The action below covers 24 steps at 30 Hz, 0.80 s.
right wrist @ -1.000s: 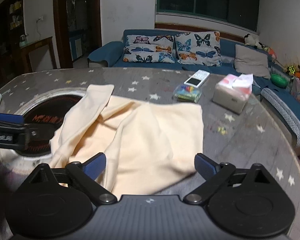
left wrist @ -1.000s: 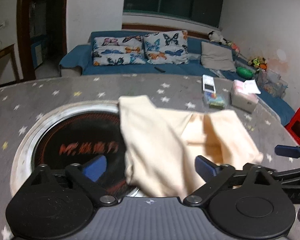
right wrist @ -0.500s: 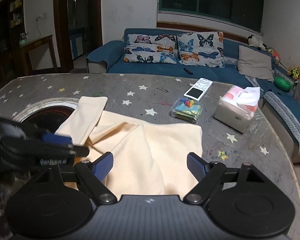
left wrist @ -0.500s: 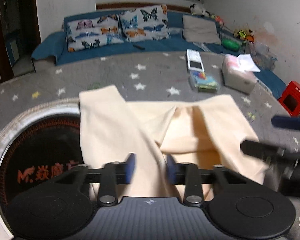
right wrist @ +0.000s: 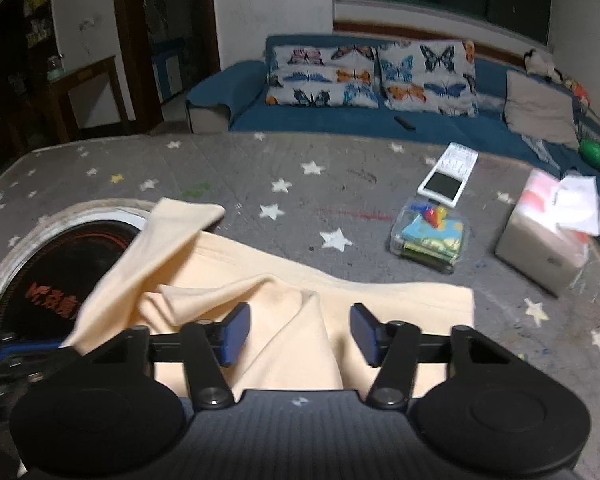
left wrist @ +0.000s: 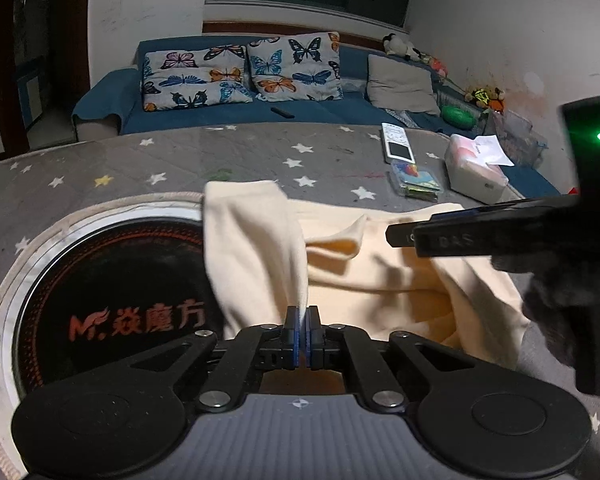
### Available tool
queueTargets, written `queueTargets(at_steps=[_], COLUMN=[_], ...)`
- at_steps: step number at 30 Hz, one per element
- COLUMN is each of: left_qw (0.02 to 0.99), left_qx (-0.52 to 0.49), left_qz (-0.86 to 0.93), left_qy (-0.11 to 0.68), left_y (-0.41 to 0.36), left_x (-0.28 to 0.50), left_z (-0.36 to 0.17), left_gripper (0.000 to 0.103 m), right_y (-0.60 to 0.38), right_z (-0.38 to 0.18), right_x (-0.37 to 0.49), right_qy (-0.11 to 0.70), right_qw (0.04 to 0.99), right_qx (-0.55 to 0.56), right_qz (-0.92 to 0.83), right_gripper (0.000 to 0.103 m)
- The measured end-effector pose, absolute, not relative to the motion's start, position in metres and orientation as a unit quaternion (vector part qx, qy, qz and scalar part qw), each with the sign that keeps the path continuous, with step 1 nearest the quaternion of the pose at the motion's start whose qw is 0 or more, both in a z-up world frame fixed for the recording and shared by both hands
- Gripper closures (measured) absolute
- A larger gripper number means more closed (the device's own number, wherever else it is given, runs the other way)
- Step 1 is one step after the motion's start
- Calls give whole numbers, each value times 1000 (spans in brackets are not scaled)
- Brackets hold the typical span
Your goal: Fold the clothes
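L claw (left wrist: 302, 334) is clamped tight on a pinched fold of the cream garment (left wrist: 380, 280), blue pads together w/ cloth edge rising up between them. R claw (right wrist: 296, 334) has its pads apart, set either side of a raised ridge of the same garment, not gripping yet. In the L wrist view the R claw comes in from the right side as a dark bar over the cloth, a gloved hand (left wrist: 560, 280) behind it.

Garment lies crumpled on the grey star-print counter (right wrist: 240, 168), near edge toward both claws. One long strip of it runs up and left, its end lying partly over the rim of the round black inset (left wrist: 112, 280) w/ red lettering. Rest of the cloth spreads to the right in loose folds.

Further back on the counter, right side: a white remote (right wrist: 448, 178), a clear box of colourful bits (right wrist: 432, 240) just in front of it, and a tissue box (right wrist: 548, 240) beside that, all well apart from the garment. Behind the counter, a blue sofa (right wrist: 340, 120) w/ butterfly cushions (right wrist: 372, 74).
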<state>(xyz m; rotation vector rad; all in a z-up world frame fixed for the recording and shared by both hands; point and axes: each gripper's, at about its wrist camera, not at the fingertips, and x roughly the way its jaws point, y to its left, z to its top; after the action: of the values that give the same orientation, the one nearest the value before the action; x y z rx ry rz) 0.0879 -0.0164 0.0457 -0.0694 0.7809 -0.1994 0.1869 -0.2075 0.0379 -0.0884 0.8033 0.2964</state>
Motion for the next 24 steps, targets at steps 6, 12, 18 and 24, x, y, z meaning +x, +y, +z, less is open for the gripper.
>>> queueTargets(at_steps=[6, 12, 18, 24], left_qw=[919, 922, 928, 929], left_qx=[-45, -55, -68, -78], left_qz=[-90, -78, -66, -52], left_qy=[382, 375, 359, 357], left_y=[-4, 5, 21, 41], left_x=[83, 74, 50, 11], left_z=[43, 45, 55, 56], left_gripper=[100, 100, 100, 100], right_y=[-221, -247, -296, -351], right_z=[29, 57, 86, 74], right_x=[186, 154, 91, 16], right_qy=[395, 353, 306, 313], right_qw=[910, 930, 951, 948], right_qx=[-30, -34, -3, 46], right_qz=[123, 96, 37, -38], right_gripper=[94, 96, 96, 96])
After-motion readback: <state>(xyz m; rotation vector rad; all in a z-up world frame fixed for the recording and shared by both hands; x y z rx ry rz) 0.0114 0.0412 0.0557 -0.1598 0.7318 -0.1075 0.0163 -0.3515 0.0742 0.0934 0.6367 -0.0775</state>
